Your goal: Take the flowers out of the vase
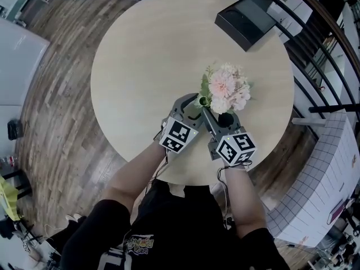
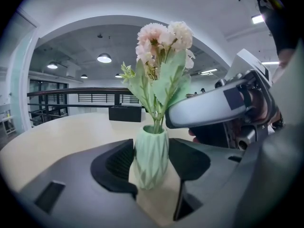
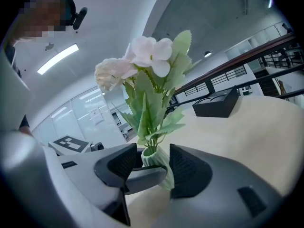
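Flowers (image 1: 228,88) – one bunch, one vase (image 2: 152,148) | left gripper (image 2: 153,164) pinches vase | right gripper (image 3: 154,167) – spread

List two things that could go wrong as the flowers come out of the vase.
1. The right gripper is open low around the vase neck, not the stems; closing there may grab the vase.
2. The left gripper, holding the vase, has a finger between the right jaws; they could collide.
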